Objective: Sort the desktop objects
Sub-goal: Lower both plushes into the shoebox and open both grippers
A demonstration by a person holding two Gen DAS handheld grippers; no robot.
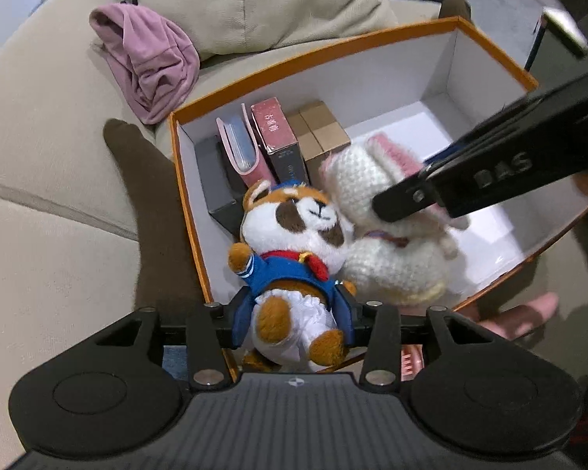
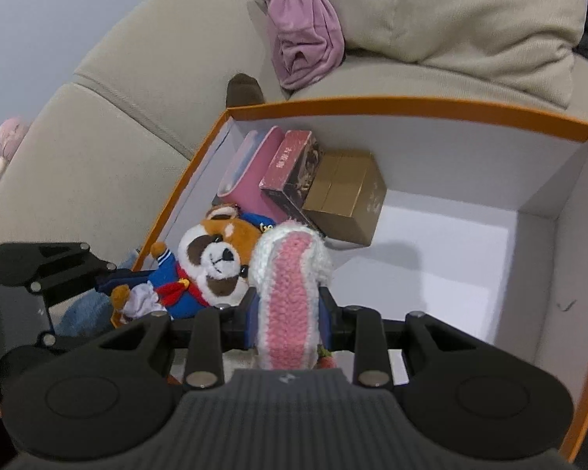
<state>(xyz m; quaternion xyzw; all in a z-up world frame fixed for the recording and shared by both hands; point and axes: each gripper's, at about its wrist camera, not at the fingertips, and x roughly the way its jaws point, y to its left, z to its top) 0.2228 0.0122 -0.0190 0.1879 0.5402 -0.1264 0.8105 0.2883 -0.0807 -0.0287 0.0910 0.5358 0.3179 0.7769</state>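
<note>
The panda [image 1: 294, 231] is held at its waist by the left hand-held gripper [image 1: 294, 313], closed on it, head pointing away along the fingers, over the near left corner of the box [image 1: 333, 49]. The right hand-held gripper [image 2: 290, 313] is closed on the pink ear of the rabbit [image 1: 396, 250], which touches the panda on its right side. Behind both toys, small cartons [image 2: 345, 192] stand in the far left corner. The box's right half is free, nearer the right gripper, I think.
</note>
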